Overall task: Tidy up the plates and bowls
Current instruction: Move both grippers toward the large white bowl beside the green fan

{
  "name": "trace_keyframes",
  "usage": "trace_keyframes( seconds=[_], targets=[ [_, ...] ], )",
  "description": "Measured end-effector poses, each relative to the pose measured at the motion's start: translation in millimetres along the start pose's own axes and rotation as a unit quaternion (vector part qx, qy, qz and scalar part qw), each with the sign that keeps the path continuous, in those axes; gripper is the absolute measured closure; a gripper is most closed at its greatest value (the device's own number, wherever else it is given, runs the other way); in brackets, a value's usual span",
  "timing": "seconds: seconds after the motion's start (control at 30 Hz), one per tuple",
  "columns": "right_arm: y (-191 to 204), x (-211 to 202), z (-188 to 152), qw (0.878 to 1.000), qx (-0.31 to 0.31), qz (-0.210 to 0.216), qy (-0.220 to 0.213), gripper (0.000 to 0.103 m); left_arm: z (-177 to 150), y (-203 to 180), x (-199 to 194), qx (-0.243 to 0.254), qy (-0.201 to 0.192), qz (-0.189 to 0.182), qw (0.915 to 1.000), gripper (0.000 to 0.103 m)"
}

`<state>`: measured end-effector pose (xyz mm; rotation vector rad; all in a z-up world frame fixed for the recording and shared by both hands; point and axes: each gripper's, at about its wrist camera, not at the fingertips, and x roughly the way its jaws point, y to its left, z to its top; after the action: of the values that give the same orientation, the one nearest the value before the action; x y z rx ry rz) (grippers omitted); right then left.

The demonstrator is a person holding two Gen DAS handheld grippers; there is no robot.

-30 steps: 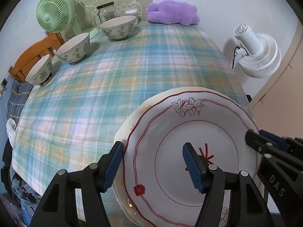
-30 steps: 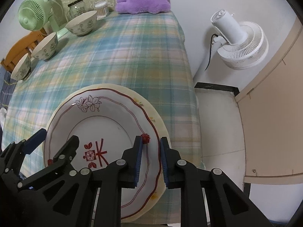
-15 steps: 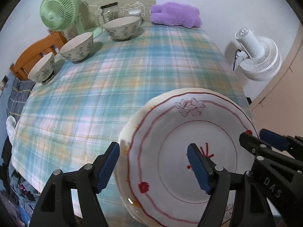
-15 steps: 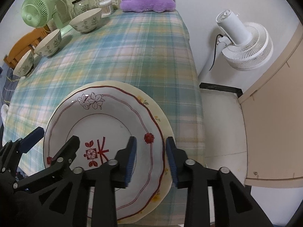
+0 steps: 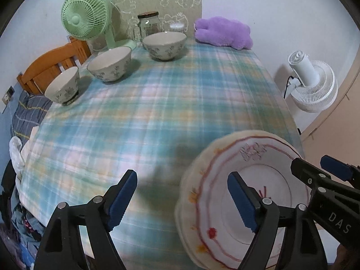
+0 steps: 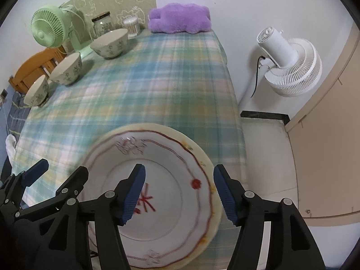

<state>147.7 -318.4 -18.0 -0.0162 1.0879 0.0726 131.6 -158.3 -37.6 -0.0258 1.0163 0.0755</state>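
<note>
Plates (image 6: 171, 213) sit stacked at the near right; both your left gripper (image 5: 182, 199) and right gripper (image 6: 178, 193) hang released, so lift clear without nudging the rim.

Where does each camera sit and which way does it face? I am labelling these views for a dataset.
Left wrist: rides the left gripper, facing along the plaid tablecloth toward three floral bowls; its open blue-padded fingers show, right gripper at right.
Right wrist: rides the right gripper, over the stacked red-rimmed plates; open fingers show, left gripper at left.
Shared: plates, bowls, green fan, purple plush, white fan.
</note>
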Motion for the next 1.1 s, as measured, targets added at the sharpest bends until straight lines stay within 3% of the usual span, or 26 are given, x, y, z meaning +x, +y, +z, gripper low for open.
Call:
trace_keyframes(
  seconds=[0.2,0.43,0.57,0.8,1.1],
  targets=[
    [32,-6,5,1.0,0.025,0.002,-0.015,0.036,14,39,-2,0.014,-0.01,-0.016,0.9997,0.015],
    [91,-10,13,0.999,0.04,-0.028,-0.023,0.036,31,92,0,0.039,-0.01,-0.037,0.9985,0.015],
    [119,-9,17,0.998,0.057,-0.02,-0.034,0.036,41,125,3,0.046,-0.015,-0.046,0.9978,0.015],
    [189,-2,27,0.996,0.046,-0.045,-0.056,0.036,55,187,17,0.057,-0.013,-0.058,0.9966,0.016],
    [253,25,46,0.996,0.077,-0.02,-0.041,0.036,78,254,38,0.06,-0.013,-0.053,0.9967,0.018]
  ],
)
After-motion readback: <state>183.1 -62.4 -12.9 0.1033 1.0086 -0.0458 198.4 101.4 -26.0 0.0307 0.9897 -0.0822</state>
